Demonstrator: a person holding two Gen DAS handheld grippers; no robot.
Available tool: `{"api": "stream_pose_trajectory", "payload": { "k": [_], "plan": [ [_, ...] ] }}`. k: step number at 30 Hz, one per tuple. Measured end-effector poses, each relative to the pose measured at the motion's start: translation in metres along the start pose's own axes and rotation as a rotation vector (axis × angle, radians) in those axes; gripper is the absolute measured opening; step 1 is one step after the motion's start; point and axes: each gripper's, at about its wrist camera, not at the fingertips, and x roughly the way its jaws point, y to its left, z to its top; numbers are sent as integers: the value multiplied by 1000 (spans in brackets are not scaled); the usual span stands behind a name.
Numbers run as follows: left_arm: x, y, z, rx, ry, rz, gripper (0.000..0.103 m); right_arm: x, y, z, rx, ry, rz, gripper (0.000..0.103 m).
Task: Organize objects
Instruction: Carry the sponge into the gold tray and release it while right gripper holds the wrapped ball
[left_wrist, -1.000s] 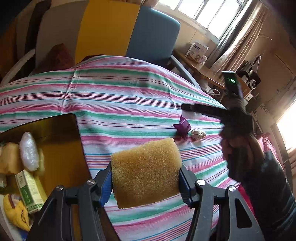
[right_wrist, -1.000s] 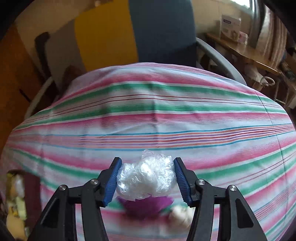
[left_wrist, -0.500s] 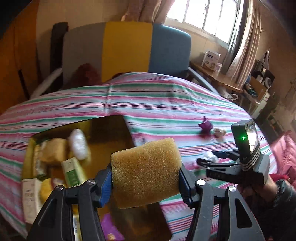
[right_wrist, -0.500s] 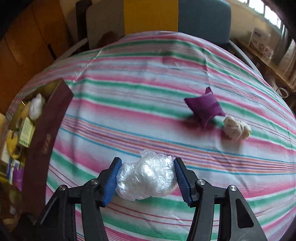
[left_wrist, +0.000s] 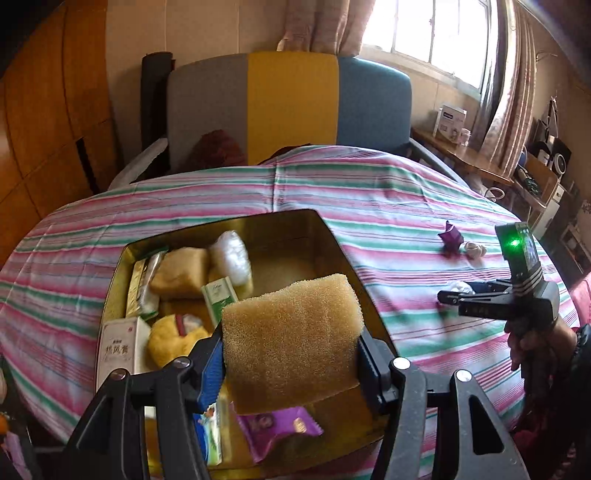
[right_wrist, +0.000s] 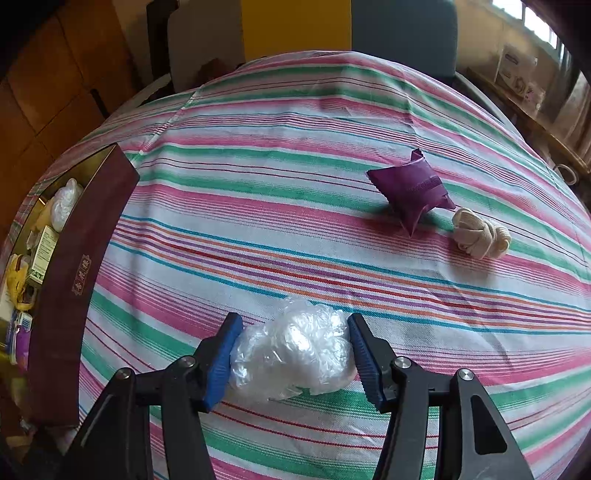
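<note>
The left gripper (left_wrist: 290, 363) has its jaws squeezed on a sponge (left_wrist: 291, 339). The sponge hangs over the open tin (left_wrist: 114, 273), near its front right side. The tin is quite full: a pouch (left_wrist: 277, 424) lies right under the sponge, and boxes and soft things fill the left side. If the jaws let go here, the sponge could land on the pouch and tip out, since it is light and bouncy. The bare gold floor further back looks like a safer spot.

The right gripper (right_wrist: 293, 356) has its jaws closed on a ball of wrap (right_wrist: 295, 350), low over the striped tabletop (right_wrist: 295, 147). The wrap is slippery and squashy, so it could slide out on the way to the tin. Both hands may want the tin at once and bump. A purple bag (right_wrist: 410, 188) and a cloth knot (right_wrist: 480, 236) lie on the tabletop, touching or nearly so.
</note>
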Motion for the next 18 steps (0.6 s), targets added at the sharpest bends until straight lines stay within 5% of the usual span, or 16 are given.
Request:
{"api": "stream_pose_trajectory", "payload": {
  "k": [10,18],
  "plan": [
    [-1,18,-23,-14,29,16,60,1,7,-1,-45,3,-26,59],
    [-24,78,-36,-173,8,-33,60,2,9,-2,-71,4,-43,59]
  ]
}}
